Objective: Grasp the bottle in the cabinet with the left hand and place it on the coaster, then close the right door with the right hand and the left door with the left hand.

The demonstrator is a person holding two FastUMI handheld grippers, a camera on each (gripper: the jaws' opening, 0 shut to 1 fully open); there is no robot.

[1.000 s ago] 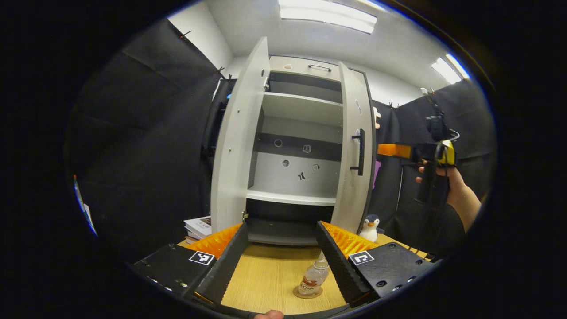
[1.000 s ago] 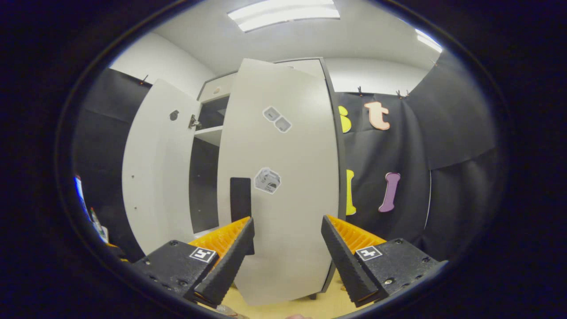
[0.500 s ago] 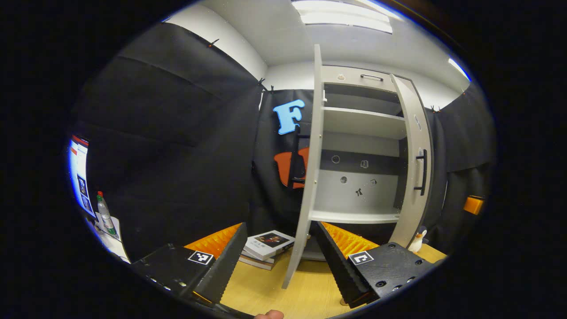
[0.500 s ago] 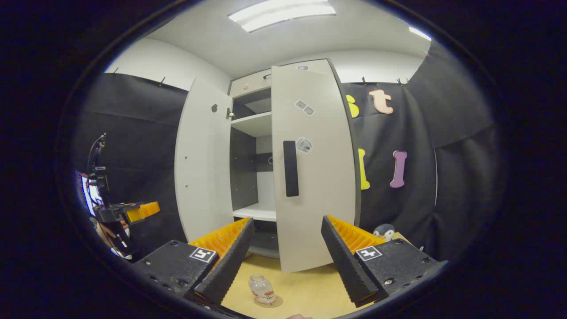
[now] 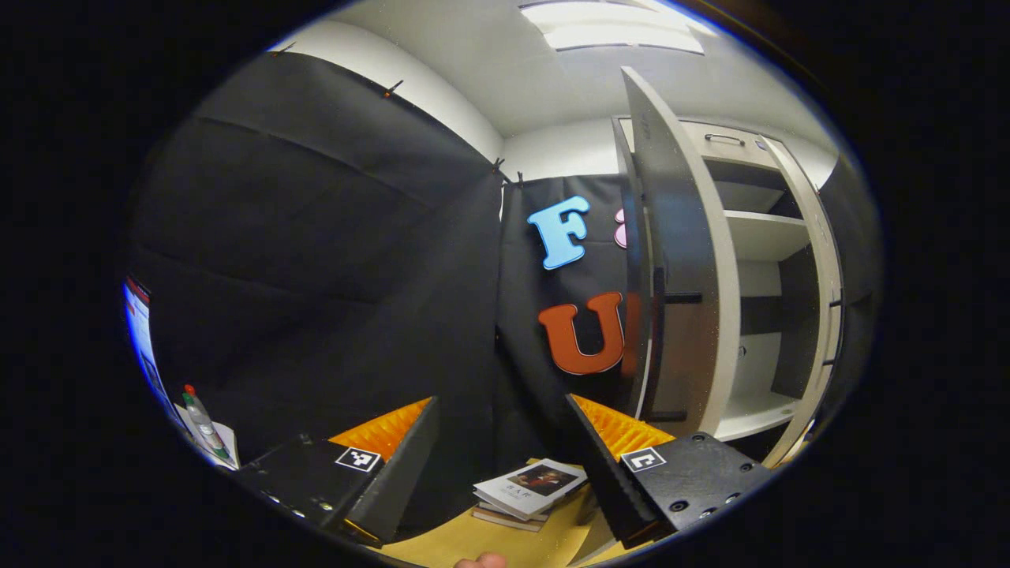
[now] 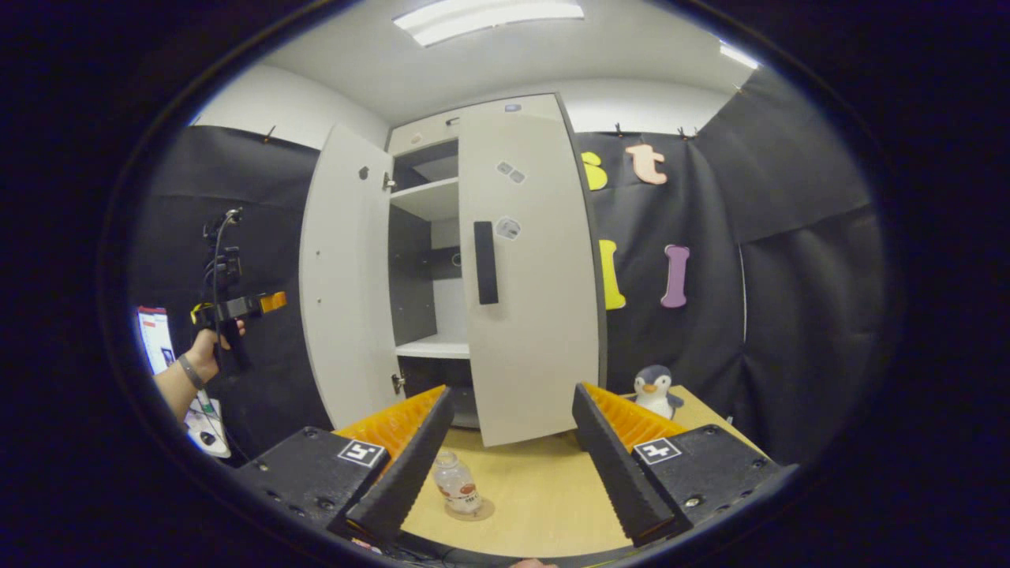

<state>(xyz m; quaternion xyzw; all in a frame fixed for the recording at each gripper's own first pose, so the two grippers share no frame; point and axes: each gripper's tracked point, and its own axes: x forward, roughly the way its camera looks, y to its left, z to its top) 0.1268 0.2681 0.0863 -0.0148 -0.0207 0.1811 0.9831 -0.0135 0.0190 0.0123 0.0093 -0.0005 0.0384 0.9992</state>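
Observation:
In the right gripper view a small clear bottle (image 6: 458,483) stands upright on a round coaster (image 6: 476,510) on the wooden table (image 6: 552,497), just ahead of my open right gripper (image 6: 513,457). Behind it is the white cabinet. Its right door (image 6: 536,315), with a dark handle (image 6: 485,263), is swung most of the way in. Its left door (image 6: 343,284) stands wide open. A hand holds my left gripper (image 6: 272,300) out beyond that left door. In the left gripper view my left gripper (image 5: 501,465) is open and holds nothing, and the left door (image 5: 671,276) rises just right of it, with the cabinet shelves (image 5: 769,237) past it.
A stack of books (image 5: 529,489) lies on the table by the left door's foot. A toy penguin (image 6: 653,390) sits at the cabinet's right. A spray bottle (image 5: 201,418) and a lit screen (image 5: 140,335) are at the far left.
My left gripper has swung left, from facing the cabinet to the outer side of the left door. My right gripper has drawn back from the right door, which has turned inward.

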